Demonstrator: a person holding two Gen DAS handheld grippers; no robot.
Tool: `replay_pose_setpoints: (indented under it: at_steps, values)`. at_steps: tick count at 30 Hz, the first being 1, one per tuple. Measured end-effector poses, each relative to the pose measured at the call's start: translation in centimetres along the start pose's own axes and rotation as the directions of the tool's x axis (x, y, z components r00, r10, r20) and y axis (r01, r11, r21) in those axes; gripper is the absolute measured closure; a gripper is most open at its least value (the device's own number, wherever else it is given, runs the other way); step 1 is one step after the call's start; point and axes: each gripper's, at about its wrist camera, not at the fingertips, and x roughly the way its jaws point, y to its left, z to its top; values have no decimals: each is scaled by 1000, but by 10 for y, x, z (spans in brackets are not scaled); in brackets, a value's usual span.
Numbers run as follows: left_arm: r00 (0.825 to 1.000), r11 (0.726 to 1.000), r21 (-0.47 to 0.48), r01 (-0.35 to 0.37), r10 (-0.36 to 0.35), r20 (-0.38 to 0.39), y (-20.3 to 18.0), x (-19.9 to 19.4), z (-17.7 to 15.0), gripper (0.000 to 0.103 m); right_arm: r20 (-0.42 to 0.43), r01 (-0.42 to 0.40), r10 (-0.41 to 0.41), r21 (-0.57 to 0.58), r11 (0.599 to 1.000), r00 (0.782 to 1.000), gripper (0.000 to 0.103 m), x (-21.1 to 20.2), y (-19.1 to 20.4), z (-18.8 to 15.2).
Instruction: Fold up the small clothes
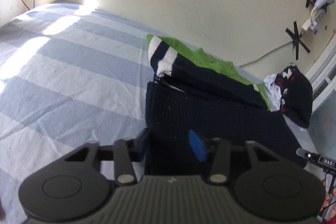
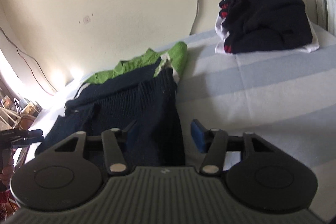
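Both claws grip sweater (image 1: pixel 210 110), lengthwise toward wall (image 1: pixel 189 3)

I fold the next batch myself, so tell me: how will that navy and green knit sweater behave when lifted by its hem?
The sweater will likely flop: its hem drapes slack between the left gripper and right gripper. The thick ribbed knit suggests some weight, so the middle may sag. On the striped sheet it probably drags rather than slides.
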Motion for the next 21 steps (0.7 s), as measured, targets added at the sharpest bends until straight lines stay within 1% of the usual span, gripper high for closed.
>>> replay_pose_setpoints:
  at_steps: [1, 4, 6, 7, 8, 9, 10, 11, 12, 13, 14, 16, 18, 19, 20, 21]
  values:
    - [1000, 999, 34, -29, 29, -7, -4, 4, 0, 96, -18, 7, -7, -21, 1000, 1000, 93, 3, 3, -4]
    - [999, 994, 99, -43, 44, -10, -8, 4, 0, 96, -16, 61, -62, -63, 996, 998, 94, -7, 12, -17]
    - [999, 990, 131, -42, 45, -23, -9, 4, 0, 95, -32, 65, -66, -40, 997, 997, 94, -14, 9, -28]
    - [998, 988, 145, -45, 50, -32, -9, 5, 0, 92, -29, 63, -64, -39, 997, 998, 94, -17, 9, -32]
    - [997, 986, 161, -53, 61, -43, -10, 6, 1, 91, -30, 71, -73, -58, 996, 997, 94, -18, 12, -32]
    - [995, 982, 177, -69, 80, -56, -11, 7, 2, 88, -38, 74, -77, -69, 995, 996, 92, -17, 14, -29]
    - [994, 978, 191, -78, 92, -66, -11, 6, 4, 80, -41, 69, -72, -75, 995, 997, 87, -17, 14, -25]
    - [992, 976, 200, -86, 101, -69, -11, 4, 7, 75, -32, 70, -73, -77, 995, 997, 82, -18, 12, -17]
    - [993, 975, 203, -90, 103, -53, -9, 0, 13, 67, -7, 84, -85, -80, 993, 996, 71, -21, 10, -9]
    - [994, 974, 203, -97, 105, -30, -9, -5, 20, 61, 23, 98, -96, -85, 992, 995, 67, -24, 8, 1]
    - [994, 974, 200, -109, 110, 5, -8, -9, 32, 60, 54, 111, -107, -95, 989, 993, 66, -27, 6, 14]
    - [992, 972, 198, -124, 115, 57, -13, -12, 56, 56, 87, 117, -107, -111, 987, 990, 66, -23, 5, 42]
    - [991, 970, 212, -118, 100, 92, -26, -2, 86, 54, 102, 79, -65, -143, 986, 993, 66, -8, 6, 73]
    - [992, 969, 222, -107, 87, 96, -34, 8, 99, 51, 104, 61, -45, -164, 985, 994, 62, 3, 7, 87]
    - [993, 969, 230, -94, 75, 89, -43, 22, 113, 49, 103, 49, -31, -181, 982, 994, 59, 16, 8, 100]
    - [995, 969, 234, -81, 66, 72, -52, 38, 125, 48, 88, 31, -14, -195, 980, 996, 54, 35, 10, 116]
